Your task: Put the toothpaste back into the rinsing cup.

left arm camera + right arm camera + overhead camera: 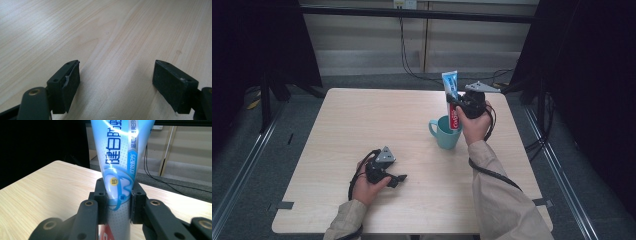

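Now: toothpaste tube [451,97] stands upright in the teal cup [445,134] on the worktop [362,125] | right hand-held gripper [117,200] squeezes its middle | tube looks light, soft, slippery; hold the flat sides gently | left hand-held gripper [116,85] wide open, holding nothing

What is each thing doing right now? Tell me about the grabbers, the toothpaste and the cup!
Toothpaste tube: upright, pinched in the right grabber, lower end inside the cup.
Cup: standing upright on the table, handle to the left in the high view.
Right grabber: shut on the toothpaste tube.
Left grabber: open, nothing between its jaws, low over the table.
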